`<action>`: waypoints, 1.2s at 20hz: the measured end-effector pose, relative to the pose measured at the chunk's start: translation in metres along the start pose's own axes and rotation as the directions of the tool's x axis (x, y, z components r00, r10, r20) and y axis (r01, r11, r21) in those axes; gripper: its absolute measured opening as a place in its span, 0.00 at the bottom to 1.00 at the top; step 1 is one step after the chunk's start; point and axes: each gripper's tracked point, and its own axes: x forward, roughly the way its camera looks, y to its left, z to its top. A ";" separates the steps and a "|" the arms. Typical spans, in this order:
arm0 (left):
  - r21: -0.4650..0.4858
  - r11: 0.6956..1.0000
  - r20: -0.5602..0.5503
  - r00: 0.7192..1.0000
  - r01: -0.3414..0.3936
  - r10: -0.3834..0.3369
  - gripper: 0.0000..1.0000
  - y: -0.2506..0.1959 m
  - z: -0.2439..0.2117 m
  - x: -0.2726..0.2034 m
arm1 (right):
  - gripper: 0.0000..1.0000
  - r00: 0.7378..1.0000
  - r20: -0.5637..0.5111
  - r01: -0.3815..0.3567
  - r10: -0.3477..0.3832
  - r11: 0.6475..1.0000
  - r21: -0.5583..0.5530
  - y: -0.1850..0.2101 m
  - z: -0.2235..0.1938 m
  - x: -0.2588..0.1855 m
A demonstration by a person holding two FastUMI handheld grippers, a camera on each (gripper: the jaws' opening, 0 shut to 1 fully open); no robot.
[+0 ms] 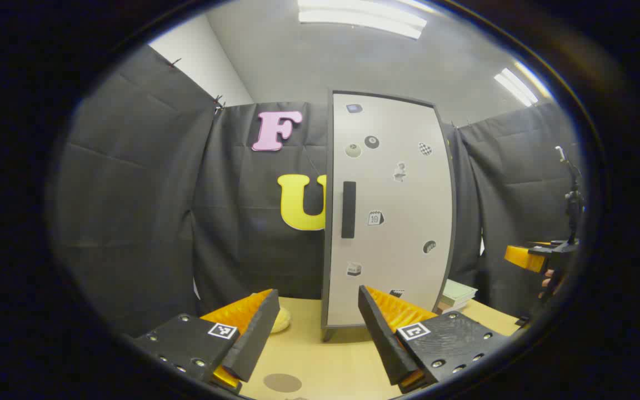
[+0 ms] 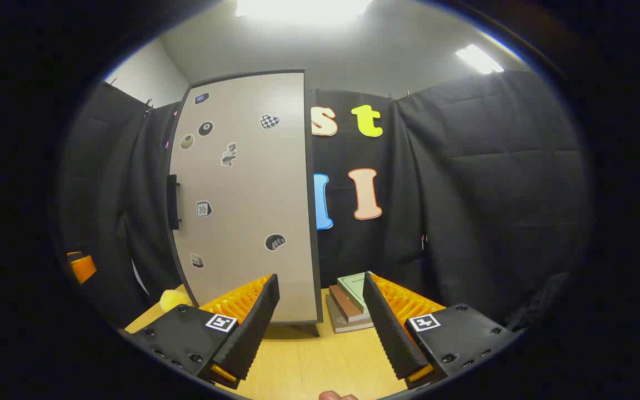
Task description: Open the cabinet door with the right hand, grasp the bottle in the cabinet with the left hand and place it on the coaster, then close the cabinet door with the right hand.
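Observation:
The tall cabinet [image 1: 392, 211] stands on the wooden table with its pale, sticker-covered door shut; whatever is inside is hidden. Its black handle [image 1: 348, 209] runs upright near the door's left edge. A round brown coaster [image 1: 282, 382] lies on the table just in front of my left gripper [image 1: 317, 291], which is open and holds nothing, a short way before the cabinet. In the right gripper view the cabinet door [image 2: 242, 194] and its handle [image 2: 173, 201] sit left of centre. My right gripper [image 2: 320, 278] is open and holds nothing, off the door's right edge.
A soft yellow object [image 1: 281, 321] lies left of the cabinet's foot. A stack of books [image 2: 353, 303] rests to the cabinet's right. The right gripper [image 1: 525, 258] shows at the far right of the left gripper view. The wooden table [image 2: 309, 361] stretches before both grippers.

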 end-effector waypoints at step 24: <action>-0.020 1.000 -0.040 0.999 -0.009 0.008 0.89 0.009 -0.019 -0.005 | 0.96 0.997 0.053 -0.051 0.053 0.997 -0.052 0.023 0.038 0.014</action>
